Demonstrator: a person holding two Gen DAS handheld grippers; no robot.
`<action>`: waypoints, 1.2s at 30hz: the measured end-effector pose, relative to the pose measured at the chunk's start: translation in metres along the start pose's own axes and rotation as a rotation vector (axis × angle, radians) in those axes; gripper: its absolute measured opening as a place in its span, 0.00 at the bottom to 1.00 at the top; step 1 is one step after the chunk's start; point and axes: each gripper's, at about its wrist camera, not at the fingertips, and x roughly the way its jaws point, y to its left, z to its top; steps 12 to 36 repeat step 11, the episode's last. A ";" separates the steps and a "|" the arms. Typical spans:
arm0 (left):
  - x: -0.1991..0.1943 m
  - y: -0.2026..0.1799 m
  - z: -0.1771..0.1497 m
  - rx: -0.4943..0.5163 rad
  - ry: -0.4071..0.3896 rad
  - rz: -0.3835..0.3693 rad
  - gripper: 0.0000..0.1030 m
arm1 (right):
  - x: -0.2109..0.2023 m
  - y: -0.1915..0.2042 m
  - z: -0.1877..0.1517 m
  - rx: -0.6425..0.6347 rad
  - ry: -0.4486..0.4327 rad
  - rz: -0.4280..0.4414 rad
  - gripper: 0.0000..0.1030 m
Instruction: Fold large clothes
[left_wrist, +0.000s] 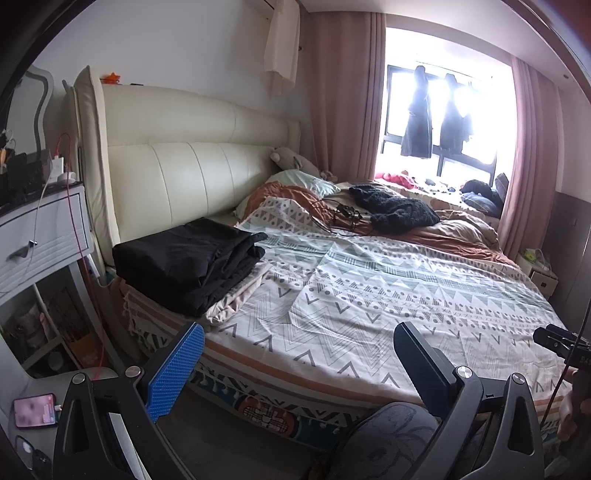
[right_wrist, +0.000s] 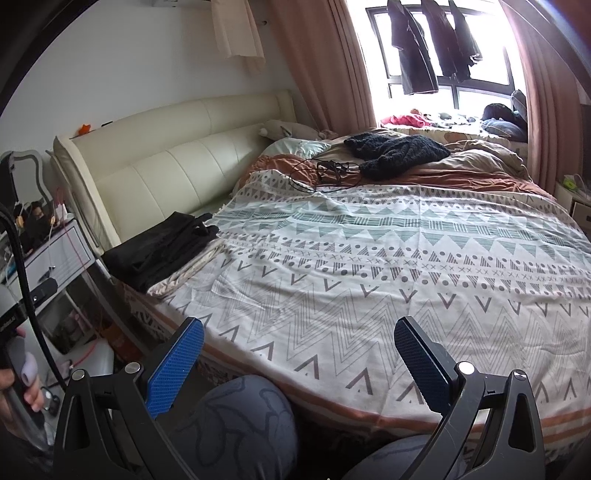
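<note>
both grippers idle at the bed edge: left gripper (left_wrist: 299, 354) and right gripper (right_wrist: 299, 354) have jaws apart, nothing held. folded black stack (left_wrist: 184, 258) sits by the headboard (left_wrist: 192, 173). black knit garment (right_wrist: 395, 151) lies unfolded, well apart at the far side. looks between items; next move likely reaches for the knit.
</note>
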 end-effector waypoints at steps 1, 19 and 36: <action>0.000 0.001 0.000 -0.002 0.000 -0.001 1.00 | 0.000 0.000 0.000 0.001 0.000 0.000 1.00; -0.003 0.000 0.000 0.001 -0.009 -0.004 1.00 | -0.001 0.002 -0.002 0.015 -0.013 -0.006 1.00; -0.003 0.000 0.000 0.001 -0.009 -0.004 1.00 | -0.001 0.002 -0.002 0.015 -0.013 -0.006 1.00</action>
